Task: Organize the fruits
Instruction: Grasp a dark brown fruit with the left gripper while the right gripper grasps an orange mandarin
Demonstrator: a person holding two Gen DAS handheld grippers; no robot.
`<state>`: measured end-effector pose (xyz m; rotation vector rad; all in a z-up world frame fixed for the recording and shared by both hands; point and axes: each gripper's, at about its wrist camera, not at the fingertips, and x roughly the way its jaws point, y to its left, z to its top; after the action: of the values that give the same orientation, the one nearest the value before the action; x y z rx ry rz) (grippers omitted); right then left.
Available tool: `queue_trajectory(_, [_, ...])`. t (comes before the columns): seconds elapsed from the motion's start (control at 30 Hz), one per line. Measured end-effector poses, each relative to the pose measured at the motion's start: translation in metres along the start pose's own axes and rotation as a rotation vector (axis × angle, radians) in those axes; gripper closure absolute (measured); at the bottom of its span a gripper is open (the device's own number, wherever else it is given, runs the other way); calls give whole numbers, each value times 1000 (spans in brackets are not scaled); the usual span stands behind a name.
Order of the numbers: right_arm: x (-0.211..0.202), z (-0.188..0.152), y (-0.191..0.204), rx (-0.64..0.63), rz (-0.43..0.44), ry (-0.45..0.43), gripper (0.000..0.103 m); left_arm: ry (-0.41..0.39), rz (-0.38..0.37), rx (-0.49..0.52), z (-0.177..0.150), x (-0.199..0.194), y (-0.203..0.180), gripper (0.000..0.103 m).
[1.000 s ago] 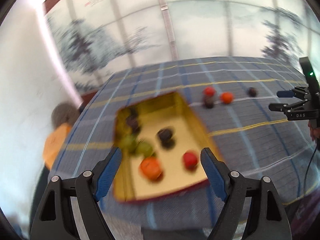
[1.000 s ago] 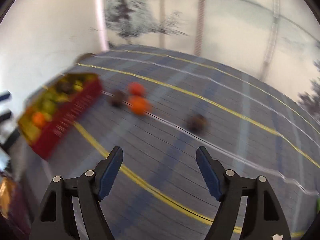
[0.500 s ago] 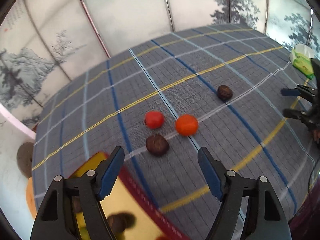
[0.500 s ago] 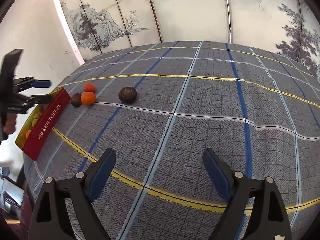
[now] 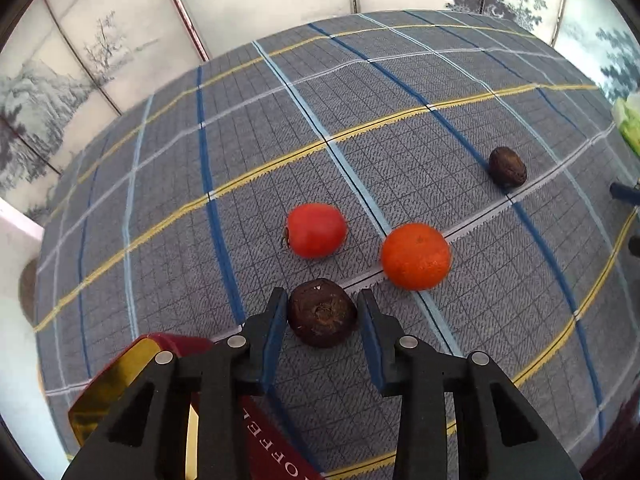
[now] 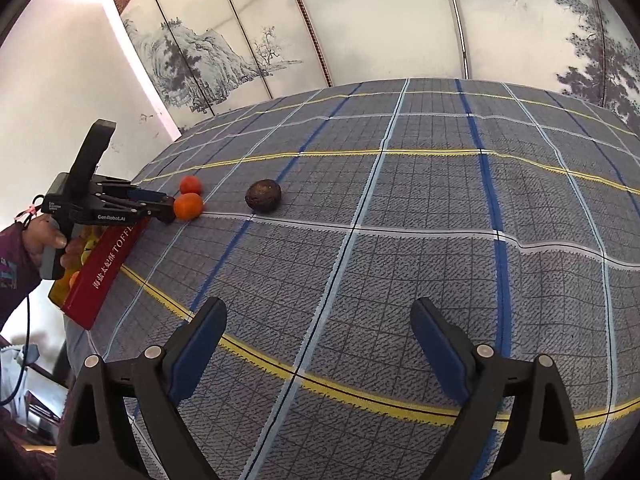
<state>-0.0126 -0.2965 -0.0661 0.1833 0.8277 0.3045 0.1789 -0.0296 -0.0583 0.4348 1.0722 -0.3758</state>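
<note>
Plaid tablecloth (image 5: 400, 128), left tool (image 5: 322, 312) around dark fruit (image 5: 322, 314)

My left gripper (image 5: 322, 312): black plastic arms, blue pads (image 5: 272, 332) on the fingers' inner faces, silver screw heads (image 5: 236, 341) at the pivots. Right gripper (image 6: 318, 340): same build, same blue pads (image 6: 440, 344), screws (image 6: 153, 352) at 7 and 5 o'clock of its view. From there, at 9 o'clock, the left unit's side shows white "CenRobot.AI" lettering (image 6: 112, 218), a small white label, a grey handle (image 6: 50, 264), a dark cable (image 6: 24, 344) hanging below. My sleeve (image 6: 12, 264) is purple, patterned.
</note>
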Motion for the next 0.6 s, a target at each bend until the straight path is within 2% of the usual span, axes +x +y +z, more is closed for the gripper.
queue_trajectory(0.07, [1, 0, -1, 2, -3, 2, 10, -8, 11, -23, -6, -6, -5, 67])
queue_trajectory(0.17, [0, 0, -1, 4, -7, 0, 10, -56, 10, -115, -22, -28, -13, 67])
queue_trajectory(0.33, [1, 1, 9, -29, -32, -7, 10, -113, -83, -345, -65, -73, -20, 67])
queue_trajectory(0.43, [5, 10, 44, -122, 51, 2, 13, -150, -135, -410, -87, -100, -23, 67])
queue_trajectory(0.53, [19, 30, 90, -214, 160, 6, 13, -183, -109, -411, -99, -123, -30, 67])
queue_trajectory(0.6, [38, 45, 110, -255, 183, 13, 13, -200, -101, -422, -107, -137, -30, 67])
